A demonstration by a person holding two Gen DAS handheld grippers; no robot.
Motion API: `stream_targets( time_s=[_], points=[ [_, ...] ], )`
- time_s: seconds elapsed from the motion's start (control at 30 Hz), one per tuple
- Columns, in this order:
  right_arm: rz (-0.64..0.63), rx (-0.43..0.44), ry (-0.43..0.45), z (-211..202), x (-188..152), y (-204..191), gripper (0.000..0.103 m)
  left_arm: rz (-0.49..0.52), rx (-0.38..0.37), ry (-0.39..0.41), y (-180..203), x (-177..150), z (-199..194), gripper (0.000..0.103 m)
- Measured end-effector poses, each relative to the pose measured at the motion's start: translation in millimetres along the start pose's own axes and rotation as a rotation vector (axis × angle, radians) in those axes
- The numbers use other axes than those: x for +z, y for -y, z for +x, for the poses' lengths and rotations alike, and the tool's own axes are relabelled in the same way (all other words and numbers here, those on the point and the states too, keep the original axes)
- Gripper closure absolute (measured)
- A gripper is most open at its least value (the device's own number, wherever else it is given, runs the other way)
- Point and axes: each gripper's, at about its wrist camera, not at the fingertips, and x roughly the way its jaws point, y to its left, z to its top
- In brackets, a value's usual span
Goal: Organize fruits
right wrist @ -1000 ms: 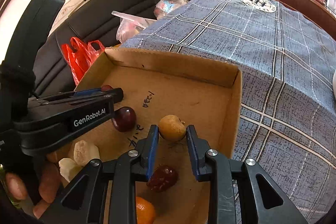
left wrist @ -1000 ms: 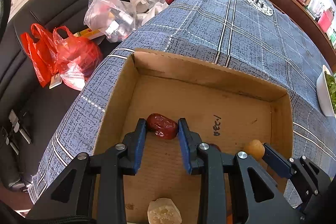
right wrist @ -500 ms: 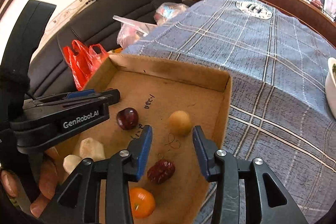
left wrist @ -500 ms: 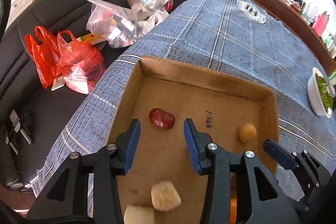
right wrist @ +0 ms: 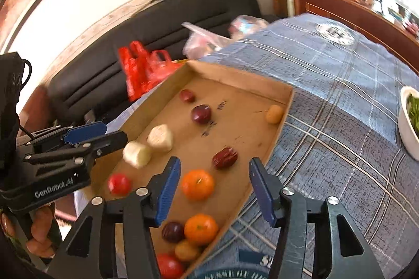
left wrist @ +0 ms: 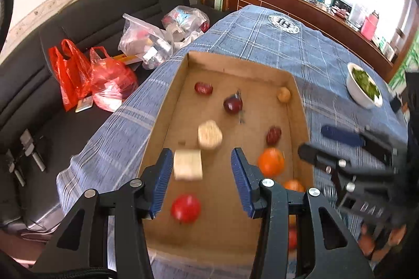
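A shallow cardboard box [left wrist: 167,101] [right wrist: 284,106] on the blue checked tablecloth holds several fruits. At its far end lie a red date [left wrist: 203,88], a dark plum [left wrist: 232,105] and a small yellow fruit [left wrist: 284,94] [right wrist: 274,113]. Nearer lie two pale chunks [left wrist: 210,134], another date [right wrist: 224,157], oranges [right wrist: 197,184] and a red tomato [left wrist: 185,207]. My left gripper [left wrist: 200,180] is open and empty above the near part of the box. My right gripper [right wrist: 214,190] is open and empty above the box's right rim.
A white bowl of greens [left wrist: 362,88] stands on the table to the right. A black sofa [left wrist: 39,85] at the left carries red bags [left wrist: 104,77] and clear plastic bags [left wrist: 149,46]. A wooden sideboard [left wrist: 301,9] runs along the back.
Both grippers let go of their fruits and pulled back and up from the box. The red date and the yellow fruit now lie at the far end. Both jaws opened wider.
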Motion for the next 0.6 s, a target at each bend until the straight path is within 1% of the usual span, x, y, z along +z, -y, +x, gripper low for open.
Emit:
stream_targets(
  time_s=[0.03, 0.07, 0.13, 0.2, 0.3, 0.33, 0.37, 0.47, 0.6],
  points=[
    [-0.024, 0.014, 0.004, -4.5, -3.5, -3.0, 0.039, 0.009, 0.003, 0.004, 1.4, -9.0, -6.1, 0.057],
    [-0.044, 0.024, 0.008, -7.7, -6.7, -6.1, 0.038, 0.014, 0.005, 0.003, 1.9, -14.1, -9.4, 0.053],
    [-0.094, 0.054, 0.013, -16.1, -13.4, -11.5, 0.032, 0.042, 0.007, 0.003, 5.3, -29.8, -18.3, 0.053],
    [-0.142, 0.085, 0.000, -21.3, -19.2, -16.3, 0.029, 0.064, 0.023, 0.004, 9.3, -42.2, -26.4, 0.053],
    [-0.216, 0.128, -0.028, -28.2, -30.1, -23.8, 0.028, 0.073, 0.039, 0.018, 10.8, -59.4, -38.9, 0.051],
    [-0.244, 0.143, -0.036, -30.6, -35.0, -26.5, 0.027, 0.073, 0.045, 0.022, 10.2, -63.5, -42.3, 0.049],
    [-0.264, 0.152, -0.042, -32.7, -39.0, -28.0, 0.026, 0.075, 0.051, 0.031, 9.8, -67.8, -46.4, 0.045],
    [-0.327, 0.186, -0.064, -37.5, -51.9, -34.4, 0.026, 0.067, 0.079, 0.079, 8.7, -80.5, -62.1, 0.044],
    [-0.428, 0.215, -0.068, -45.2, -67.9, -45.0, 0.025, 0.065, 0.087, 0.118, 7.7, -91.4, -75.8, 0.042]
  ],
)
